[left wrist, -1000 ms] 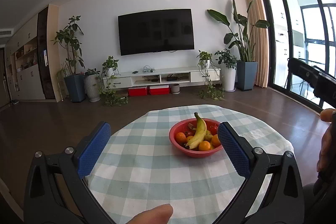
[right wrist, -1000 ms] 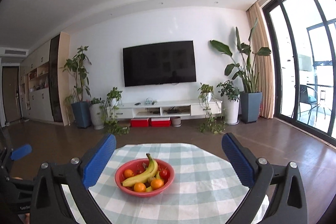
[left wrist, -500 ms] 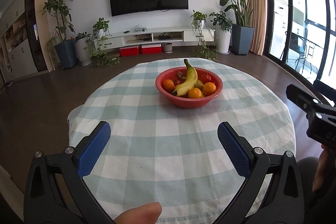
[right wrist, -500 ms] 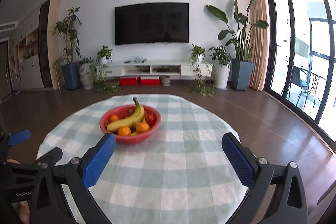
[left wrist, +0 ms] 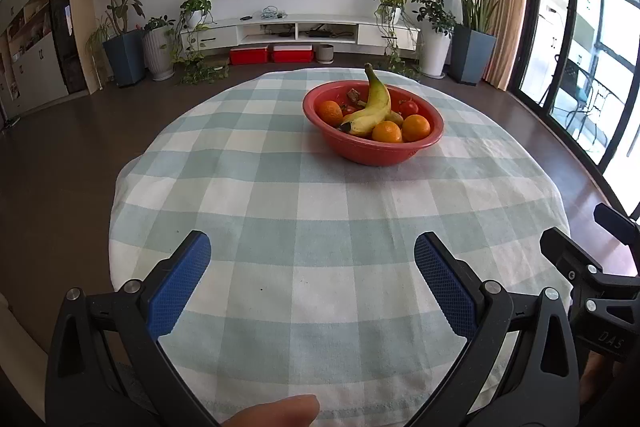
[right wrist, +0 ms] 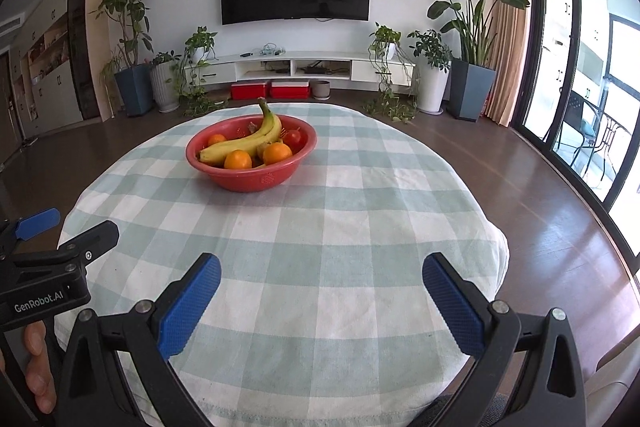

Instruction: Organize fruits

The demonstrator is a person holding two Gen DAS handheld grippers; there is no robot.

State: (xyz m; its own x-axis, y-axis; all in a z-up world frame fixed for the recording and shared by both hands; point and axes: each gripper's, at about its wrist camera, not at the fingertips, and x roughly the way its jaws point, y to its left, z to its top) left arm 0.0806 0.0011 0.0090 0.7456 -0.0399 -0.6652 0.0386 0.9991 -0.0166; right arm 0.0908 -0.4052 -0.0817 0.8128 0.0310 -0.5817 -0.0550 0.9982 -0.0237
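Note:
A red bowl (left wrist: 420, 147) (right wrist: 248, 181) sits on the far half of a round table with a green-and-white checked cloth (left wrist: 280, 211) (right wrist: 360, 227). It holds a banana (left wrist: 374, 107) (right wrist: 244, 143), several oranges (left wrist: 387, 131) (right wrist: 238, 159) and a tomato (left wrist: 408, 106) (right wrist: 293, 138). My left gripper (left wrist: 312, 251) hangs open over the near part of the cloth, well short of the bowl. My right gripper (right wrist: 322, 271) is open too, over the near edge. Nothing is between either pair of fingers.
The right gripper's body (left wrist: 592, 291) shows at the right edge of the left wrist view; the left one (right wrist: 48, 267) at the left of the right wrist view. A fingertip (left wrist: 276, 411) lies at the bottom. Beyond the table: wooden floor, potted plants, TV cabinet, glass doors.
Both grippers have tilted downward and come nearer the table, so the cloth fills more of each view and the bowl looks larger. Both stay open.

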